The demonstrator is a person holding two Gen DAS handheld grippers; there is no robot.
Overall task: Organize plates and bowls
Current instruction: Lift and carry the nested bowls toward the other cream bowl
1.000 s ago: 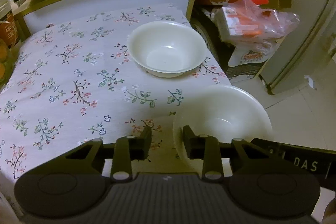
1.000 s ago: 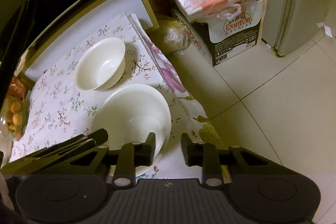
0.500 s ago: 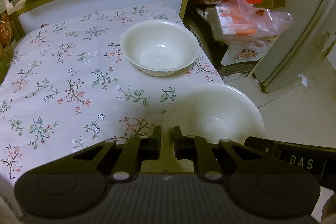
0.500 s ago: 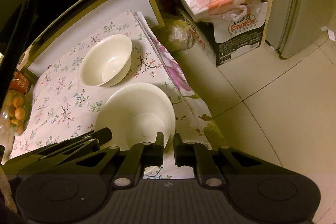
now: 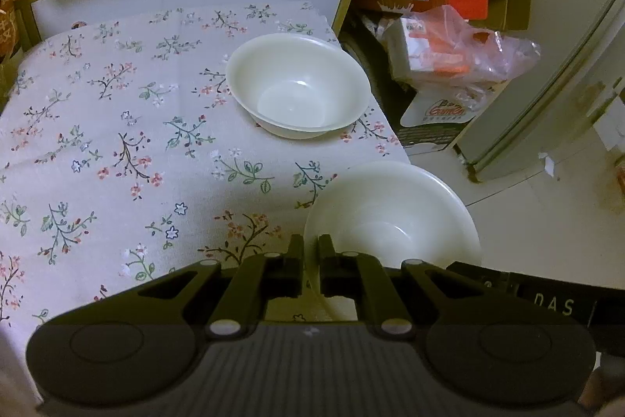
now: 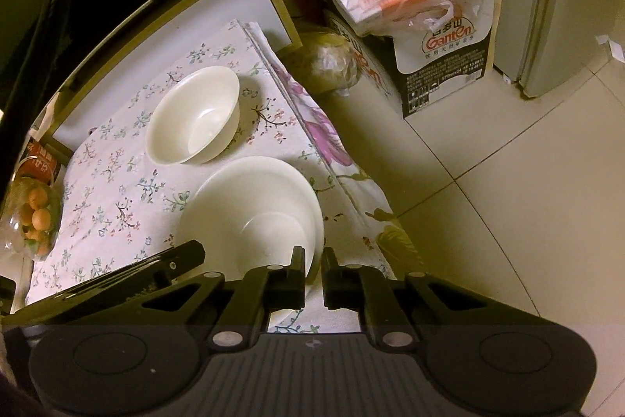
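Both tools clamped on one white bowl (image 5: 390,213) at the worktop's (image 5: 117,143) near right corner: left tool (image 5: 310,253) pinching the left part of the near rim, right tool (image 6: 313,262) pinching the right side of the rim. Second bowl (image 5: 299,85) standing upright farther back on the flowered cloth, apart from the gripped one. Boxes (image 6: 441,57) on the floor beside.
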